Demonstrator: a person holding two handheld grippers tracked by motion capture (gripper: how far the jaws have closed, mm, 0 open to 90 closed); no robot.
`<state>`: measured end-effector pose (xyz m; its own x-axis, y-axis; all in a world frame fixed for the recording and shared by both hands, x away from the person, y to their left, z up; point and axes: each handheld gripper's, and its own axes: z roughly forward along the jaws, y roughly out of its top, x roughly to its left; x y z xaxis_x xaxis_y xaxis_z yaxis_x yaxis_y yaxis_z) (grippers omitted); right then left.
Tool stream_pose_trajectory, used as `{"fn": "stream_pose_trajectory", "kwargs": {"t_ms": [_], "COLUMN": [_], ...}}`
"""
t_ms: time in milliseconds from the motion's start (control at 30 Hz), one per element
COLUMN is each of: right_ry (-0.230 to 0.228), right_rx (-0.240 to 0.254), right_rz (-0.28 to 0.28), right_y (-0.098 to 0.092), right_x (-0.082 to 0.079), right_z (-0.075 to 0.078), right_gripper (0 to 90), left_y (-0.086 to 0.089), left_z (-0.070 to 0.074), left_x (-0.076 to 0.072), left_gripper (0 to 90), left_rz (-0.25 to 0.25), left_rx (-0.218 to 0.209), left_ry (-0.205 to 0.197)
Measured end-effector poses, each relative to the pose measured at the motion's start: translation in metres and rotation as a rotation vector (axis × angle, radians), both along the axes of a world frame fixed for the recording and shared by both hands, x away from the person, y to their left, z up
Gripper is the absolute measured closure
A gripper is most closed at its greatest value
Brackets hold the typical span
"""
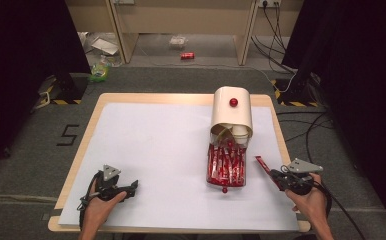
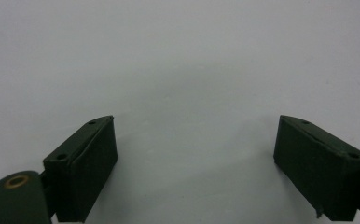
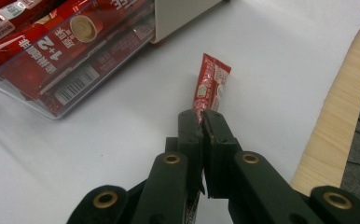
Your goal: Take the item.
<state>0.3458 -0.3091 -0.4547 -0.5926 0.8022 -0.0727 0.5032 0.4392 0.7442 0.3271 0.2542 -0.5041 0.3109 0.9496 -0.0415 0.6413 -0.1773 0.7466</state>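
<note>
Coffee sachet (image 3: 211,86) clamped in right gripper (image 3: 201,116).
Left gripper (image 2: 194,154) rested with jaws apart on white sheet (image 2: 178,56), nothing between.

Sachet's (image 3: 210,88) lower end, perhaps tool-hidden (image 3: 201,122)

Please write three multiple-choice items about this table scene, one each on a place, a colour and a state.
1. Where does the clear tray of sachets lie?
A. at the table's left edge
B. right in front of the cream dispenser
C. on the floor

2. What colour is the knob on the dispenser?
A. red
B. blue
C. green

3. How does the right hand-held gripper stand?
A. wide open over the bare sheet
B. shut on the tray's rim
C. shut on a red sachet

Key: 1 B, the tray sits at the dispenser's mouth; 2 A, the round knob shows red; 3 C, the sachet sticks out between closed jaws, while the left hand-held gripper is open.
</note>
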Motion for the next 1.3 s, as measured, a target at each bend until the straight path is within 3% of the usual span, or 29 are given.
{"fn": "stream_pose_trajectory", "kwargs": {"t_ms": [800, 1300], "right_ry": [0.046, 0.050], "right_rx": [-0.034, -0.017], "right_rz": [-0.006, -0.008], "right_y": [0.002, 0.002], "right_x": [0.005, 0.005], "right_z": [-0.017, -0.019], "right_gripper": [86.0, 79.4], "left_y": [0.000, 0.000], "left_z": [0.000, 0.000], "left_x": [0.000, 0.000], "left_gripper": [12.4, 12.4], "left_rz": [0.000, 0.001], "left_rx": [0.000, 0.000], "left_ry": [0.001, 0.001]}}
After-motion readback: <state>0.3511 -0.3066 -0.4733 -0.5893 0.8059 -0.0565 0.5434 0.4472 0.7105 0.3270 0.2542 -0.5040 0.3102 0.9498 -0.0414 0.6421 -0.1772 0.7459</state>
